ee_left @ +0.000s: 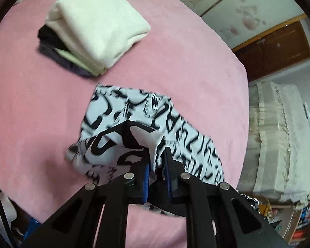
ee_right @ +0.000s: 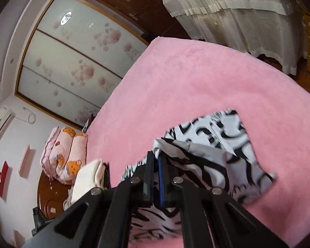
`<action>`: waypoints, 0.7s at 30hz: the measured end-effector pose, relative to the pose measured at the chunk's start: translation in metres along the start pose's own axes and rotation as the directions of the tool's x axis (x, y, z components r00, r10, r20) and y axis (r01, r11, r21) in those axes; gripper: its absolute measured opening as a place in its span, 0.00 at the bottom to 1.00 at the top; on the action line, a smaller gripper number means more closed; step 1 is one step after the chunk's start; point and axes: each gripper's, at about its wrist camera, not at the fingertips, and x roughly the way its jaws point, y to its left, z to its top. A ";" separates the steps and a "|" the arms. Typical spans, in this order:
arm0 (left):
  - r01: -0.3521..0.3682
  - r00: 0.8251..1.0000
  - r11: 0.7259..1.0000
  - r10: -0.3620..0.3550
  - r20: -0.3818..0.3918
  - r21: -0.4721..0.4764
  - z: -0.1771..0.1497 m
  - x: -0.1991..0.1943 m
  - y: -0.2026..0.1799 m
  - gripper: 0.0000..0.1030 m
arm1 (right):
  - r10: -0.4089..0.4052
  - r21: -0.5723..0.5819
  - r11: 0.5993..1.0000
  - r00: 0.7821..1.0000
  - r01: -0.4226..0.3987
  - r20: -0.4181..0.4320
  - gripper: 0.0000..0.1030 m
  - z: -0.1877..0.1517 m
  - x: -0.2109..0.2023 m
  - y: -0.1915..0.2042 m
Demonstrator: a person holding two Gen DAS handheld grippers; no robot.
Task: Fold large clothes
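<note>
Printed garment gripped at two points over the pink bed.
Left gripper and right gripper each pinch the black-and-white garment, likely to spread it for folding; folded stack sits apart.

Your left gripper points steeply down, its black fingers nearly closed, with a bunched fold of the black-and-white printed garment pinched between the blue pads. Your right gripper tilts down less steeply, its jaws almost together, clamping an edge of the same garment. Neither of your hands is visible.
</note>
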 end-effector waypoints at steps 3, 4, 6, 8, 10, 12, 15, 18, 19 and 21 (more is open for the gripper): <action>-0.019 1.000 1.000 0.019 0.014 -0.015 0.027 0.031 -0.013 0.09 | -0.010 -0.009 1.000 1.000 0.010 0.006 0.02 0.019 0.038 0.003; -0.033 0.999 0.999 0.033 0.019 -0.012 0.034 0.043 -0.017 0.09 | -0.026 -0.027 0.999 1.000 0.026 0.009 0.02 0.024 0.053 0.005; -0.062 0.998 0.998 0.062 0.018 0.001 0.046 0.067 -0.023 0.09 | -0.051 -0.049 0.997 0.999 0.051 0.011 0.02 0.031 0.076 0.007; -0.100 0.995 0.995 0.100 0.008 0.002 0.057 0.094 -0.028 0.09 | -0.082 -0.051 0.995 0.997 0.083 0.008 0.02 0.037 0.101 0.004; -0.123 0.992 0.992 0.123 -0.003 -0.002 0.067 0.116 -0.029 0.09 | -0.100 -0.044 0.994 0.995 0.101 0.006 0.02 0.040 0.121 0.003; -0.135 0.991 0.991 0.135 -0.012 -0.017 0.074 0.135 -0.027 0.09 | -0.125 -0.041 0.991 0.992 0.125 -0.003 0.02 0.043 0.144 -0.003; -0.158 0.987 0.987 0.157 -0.022 -0.043 0.085 0.161 -0.021 0.09 | -0.160 -0.039 0.987 0.987 0.159 -0.016 0.02 0.047 0.172 -0.009; -0.179 0.983 0.981 0.176 -0.040 -0.069 0.093 0.184 -0.010 0.10 | -0.201 -0.059 0.978 0.979 0.199 -0.022 0.02 0.050 0.196 -0.014; -0.196 0.979 0.978 0.193 -0.059 -0.065 0.095 0.194 -0.008 0.10 | -0.219 -0.074 0.973 0.976 0.217 -0.014 0.01 0.051 0.203 -0.015; -0.218 0.974 0.975 0.214 -0.079 -0.047 0.096 0.206 -0.003 0.12 | -0.262 -0.106 0.960 0.965 0.261 0.001 0.00 0.053 0.211 -0.016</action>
